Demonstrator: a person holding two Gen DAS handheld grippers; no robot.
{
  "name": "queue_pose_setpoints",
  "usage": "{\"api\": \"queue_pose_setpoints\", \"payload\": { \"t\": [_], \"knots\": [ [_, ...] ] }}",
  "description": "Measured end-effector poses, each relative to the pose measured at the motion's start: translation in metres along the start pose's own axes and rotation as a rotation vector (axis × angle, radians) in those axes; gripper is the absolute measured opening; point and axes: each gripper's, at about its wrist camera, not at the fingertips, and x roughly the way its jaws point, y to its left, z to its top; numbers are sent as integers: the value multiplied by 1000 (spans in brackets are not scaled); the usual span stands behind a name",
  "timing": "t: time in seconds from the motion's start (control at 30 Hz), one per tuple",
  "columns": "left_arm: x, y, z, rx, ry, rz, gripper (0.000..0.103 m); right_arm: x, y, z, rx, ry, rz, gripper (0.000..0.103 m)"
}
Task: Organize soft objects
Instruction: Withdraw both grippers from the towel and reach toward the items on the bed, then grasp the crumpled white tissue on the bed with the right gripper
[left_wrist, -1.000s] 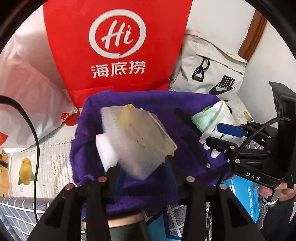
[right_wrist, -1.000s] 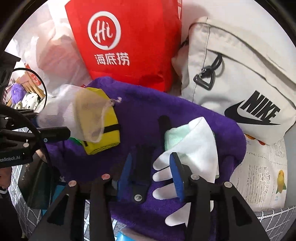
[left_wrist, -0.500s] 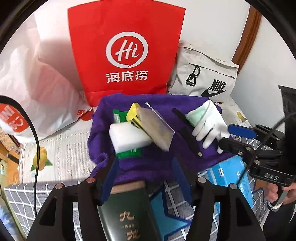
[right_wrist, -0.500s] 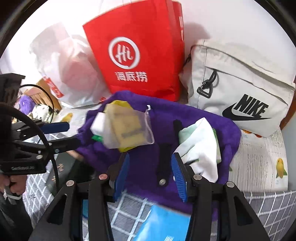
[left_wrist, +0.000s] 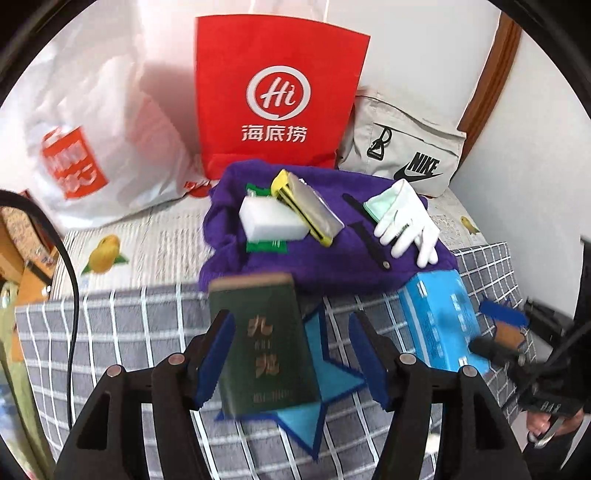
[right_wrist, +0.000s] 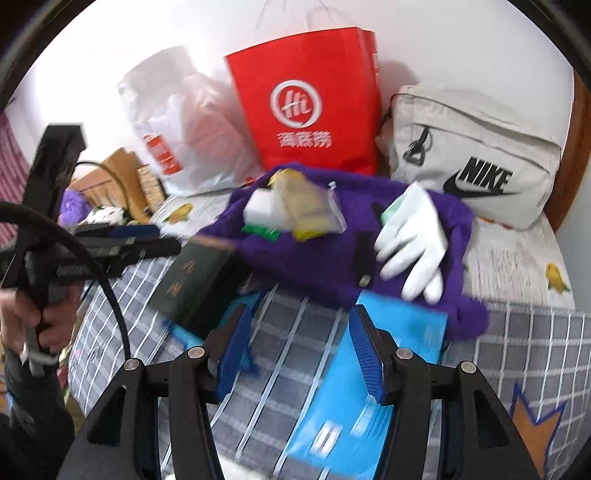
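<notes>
A purple towel (left_wrist: 332, 258) lies spread on the bed and also shows in the right wrist view (right_wrist: 303, 258). On it lie a white sponge (left_wrist: 271, 218), a yellow sponge in a clear bag (left_wrist: 310, 210), and white gloves (left_wrist: 406, 221), which also show in the right wrist view (right_wrist: 413, 240). My left gripper (left_wrist: 291, 362) is open and empty, pulled back above a dark green box (left_wrist: 262, 347). My right gripper (right_wrist: 299, 358) is open and empty, above a blue box (right_wrist: 369, 387).
A red paper bag (left_wrist: 277, 96), a white plastic bag (left_wrist: 92, 140) and a grey Nike bag (left_wrist: 402, 155) stand behind the towel by the wall. A grey checked cloth (left_wrist: 129, 332) covers the near bed. A blue star (left_wrist: 325, 369) lies under the green box.
My left gripper let go of the bagged yellow sponge onto the towel and drew back. My right gripper also drew back from the gloves. Both views now show more of the bed.
</notes>
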Motion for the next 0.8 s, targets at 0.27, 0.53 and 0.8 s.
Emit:
{"api": "queue_pose_setpoints", "payload": {
  "t": [0.27,0.53,0.8],
  "knots": [
    [-17,1,-55,-28,12,-10,65,-18,27,-90,-40,49,37,55],
    [-22,-9,-92,-42,40,-48,65,-2,32,-155,-7,122,63,55],
    [-17,-21,-123,-20,77,-70,65,18,51,-176,-86,122,-44,35]
  ]
}}
